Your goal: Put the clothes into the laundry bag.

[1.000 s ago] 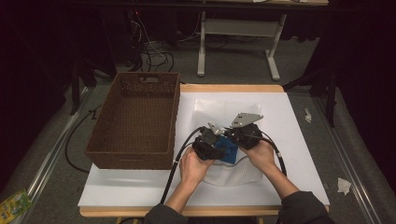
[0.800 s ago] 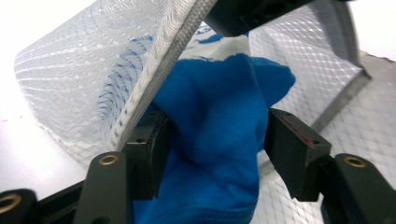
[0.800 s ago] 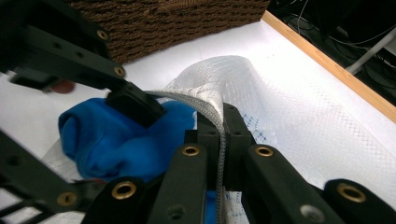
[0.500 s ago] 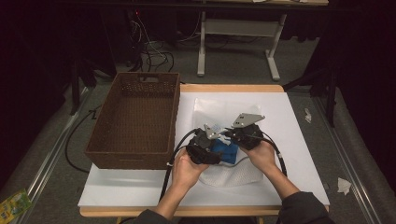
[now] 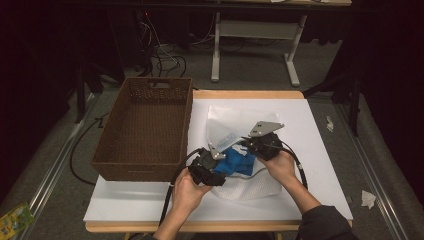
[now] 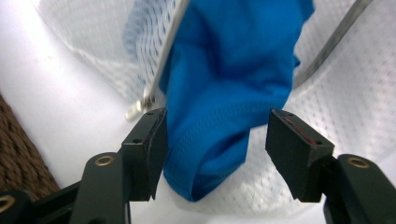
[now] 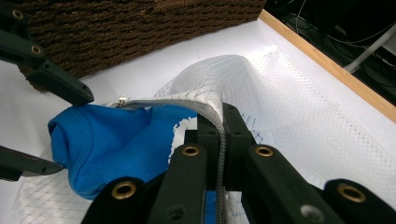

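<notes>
Right hand-held gripper (image 7: 223, 122) clenched on the zipper edge of a white mesh bag (image 7: 280, 93) at frame centre, left hand-held gripper (image 6: 215, 154) released, jaws just opened, blue cloth (image 6: 233, 79) seen between them, brown basket (image 5: 145, 125) set at left on the table (image 5: 310, 115)

No legible text, labels, brands, numbers or signs, dim edges possibly hiding some

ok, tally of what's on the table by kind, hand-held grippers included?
Brown woven basket: 1
White mesh bag: 1
Blue garment: 1
Hand-held grippers: 2, the left hand-held gripper and the right hand-held gripper
Total: 5
</notes>
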Demonstrator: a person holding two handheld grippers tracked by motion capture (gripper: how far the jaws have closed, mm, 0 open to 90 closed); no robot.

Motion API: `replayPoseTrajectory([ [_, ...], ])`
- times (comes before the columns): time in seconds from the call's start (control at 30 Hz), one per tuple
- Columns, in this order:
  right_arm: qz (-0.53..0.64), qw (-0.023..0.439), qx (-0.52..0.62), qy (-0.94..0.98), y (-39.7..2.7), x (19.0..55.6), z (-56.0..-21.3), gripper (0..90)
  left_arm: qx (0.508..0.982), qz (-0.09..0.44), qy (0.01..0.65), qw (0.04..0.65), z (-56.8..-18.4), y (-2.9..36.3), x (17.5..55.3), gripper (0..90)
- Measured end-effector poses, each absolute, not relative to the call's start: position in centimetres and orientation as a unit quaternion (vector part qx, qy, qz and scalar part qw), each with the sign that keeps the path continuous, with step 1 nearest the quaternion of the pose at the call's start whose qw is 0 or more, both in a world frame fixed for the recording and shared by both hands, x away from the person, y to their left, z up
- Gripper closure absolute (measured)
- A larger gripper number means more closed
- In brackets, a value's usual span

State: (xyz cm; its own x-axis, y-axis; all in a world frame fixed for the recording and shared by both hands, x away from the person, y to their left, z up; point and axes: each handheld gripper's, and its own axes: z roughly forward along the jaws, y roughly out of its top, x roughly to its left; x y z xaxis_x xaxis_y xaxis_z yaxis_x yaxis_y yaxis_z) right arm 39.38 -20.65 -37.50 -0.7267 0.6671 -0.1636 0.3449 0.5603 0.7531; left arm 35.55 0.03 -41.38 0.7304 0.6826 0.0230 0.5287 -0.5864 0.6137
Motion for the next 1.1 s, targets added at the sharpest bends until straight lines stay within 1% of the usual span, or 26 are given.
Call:
replayPoseTrajectory([
  [0.1, 0.363, 0.221, 0.297, 0.855, -20.6, 39.4, -37.5, 89.5, 0.884, 0.12, 0.343, 0.293, -41.9, 0.1, 35.6, 38.3],
  [0.2, 0.364, 0.222, 0.296, 0.855, -20.7, 39.4, -37.5, 89.5, 0.89, 0.114, 0.343, 0.279, -42.2, 0.1, 35.8, 35.5],
  [0.37, 0.363, 0.222, 0.295, 0.856, -20.6, 39.5, -37.6, 89.5, 0.895, 0.113, 0.342, 0.263, -43.0, 0.0, 35.9, 36.4],
  [0.67, 0.371, 0.219, 0.299, 0.851, -20.7, 39.3, -37.4, 89.5, 0.903, 0.094, 0.339, 0.247, -43.5, -0.5, 36.6, 56.1],
  [0.8, 0.369, 0.219, 0.296, 0.853, -20.5, 39.3, -37.4, 89.5, 0.906, 0.089, 0.338, 0.239, -43.9, -0.8, 36.8, 66.7],
  [0.9, 0.368, 0.22, 0.292, 0.855, -20.4, 39.4, -37.5, 89.5, 0.91, 0.086, 0.331, 0.233, -43.9, -1.2, 36.7, 76.3],
  [1.0, 0.369, 0.219, 0.292, 0.855, -20.5, 39.4, -37.4, 89.5, 0.908, 0.086, 0.324, 0.251, -43.1, -1.1, 36.5, 80.7],
  [1.1, 0.37, 0.219, 0.297, 0.853, -20.5, 39.3, -37.4, 89.5, 0.898, 0.086, 0.313, 0.298, -41.8, -0.9, 35.9, 81.5],
])
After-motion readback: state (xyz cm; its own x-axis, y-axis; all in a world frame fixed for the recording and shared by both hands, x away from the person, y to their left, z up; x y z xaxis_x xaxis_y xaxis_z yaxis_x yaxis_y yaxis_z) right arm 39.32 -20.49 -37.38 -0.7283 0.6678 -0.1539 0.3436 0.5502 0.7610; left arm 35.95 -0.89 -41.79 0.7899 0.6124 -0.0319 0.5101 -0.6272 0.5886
